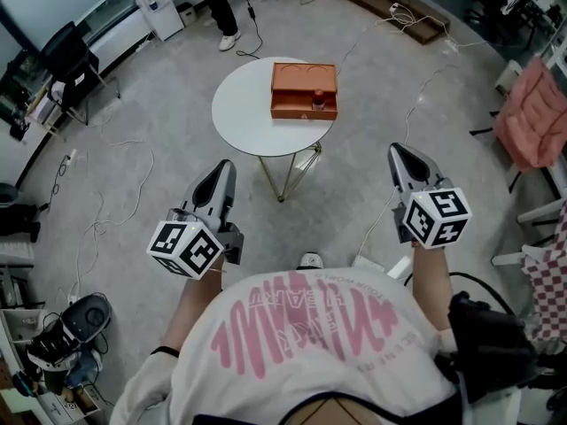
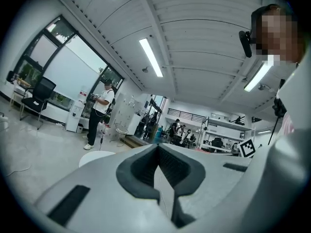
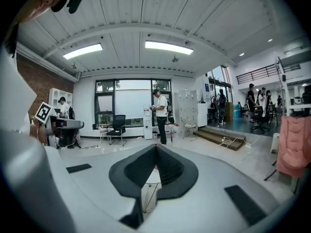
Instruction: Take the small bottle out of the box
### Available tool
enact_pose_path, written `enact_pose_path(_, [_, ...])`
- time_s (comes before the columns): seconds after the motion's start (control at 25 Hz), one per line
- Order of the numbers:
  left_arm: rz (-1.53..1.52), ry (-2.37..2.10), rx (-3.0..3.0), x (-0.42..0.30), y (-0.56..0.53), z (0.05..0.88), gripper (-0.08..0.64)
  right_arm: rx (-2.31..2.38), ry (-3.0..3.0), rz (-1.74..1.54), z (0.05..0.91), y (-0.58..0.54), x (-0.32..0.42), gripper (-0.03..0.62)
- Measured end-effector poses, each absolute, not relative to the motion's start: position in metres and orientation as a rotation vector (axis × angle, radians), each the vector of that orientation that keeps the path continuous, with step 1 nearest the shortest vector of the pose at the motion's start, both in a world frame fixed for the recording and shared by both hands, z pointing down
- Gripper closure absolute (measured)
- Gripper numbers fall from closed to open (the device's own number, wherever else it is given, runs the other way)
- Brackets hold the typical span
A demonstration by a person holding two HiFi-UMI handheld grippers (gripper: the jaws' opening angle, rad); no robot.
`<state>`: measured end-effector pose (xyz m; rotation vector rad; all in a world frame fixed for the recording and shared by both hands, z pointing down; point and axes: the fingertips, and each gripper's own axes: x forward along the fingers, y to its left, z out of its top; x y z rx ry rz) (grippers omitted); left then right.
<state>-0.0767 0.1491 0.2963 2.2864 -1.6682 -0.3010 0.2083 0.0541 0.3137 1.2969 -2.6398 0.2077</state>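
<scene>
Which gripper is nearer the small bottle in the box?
Right, slightly. In the head view the right gripper sits below-right of the bottle; the left gripper sits below-left, a bit farther. Neither touches it.

The small bottle [image 1: 318,101] at the front of the box [image 1: 304,80] is too small to make out in detail. In both gripper views the jaws hide most of the counter [image 2: 95,158]. The head view's top edge cuts off a standing person [image 1: 217,3].

Bright, even light from ceiling strip lamps [image 3: 167,46] and large windows [image 3: 129,103] leaves soft shadows; both gripper views bulge toward dark corners, the left gripper [image 2: 158,148] blurred up close.
</scene>
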Motion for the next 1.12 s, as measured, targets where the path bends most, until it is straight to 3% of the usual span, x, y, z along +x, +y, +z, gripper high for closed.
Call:
enact_pose_path(0.48, [-0.359,-1.786,2.206,-0.083,0.084,0.301,0.552,1.155,-2.671,0.180,0.324,-0.036,0.192,0.589])
enact_pose_path(1.12, [-0.258,-1.734,2.187,-0.087,0.044,0.327,0.552,1.139,-2.634,0.309,0.361,-0.057,0.182,0.588])
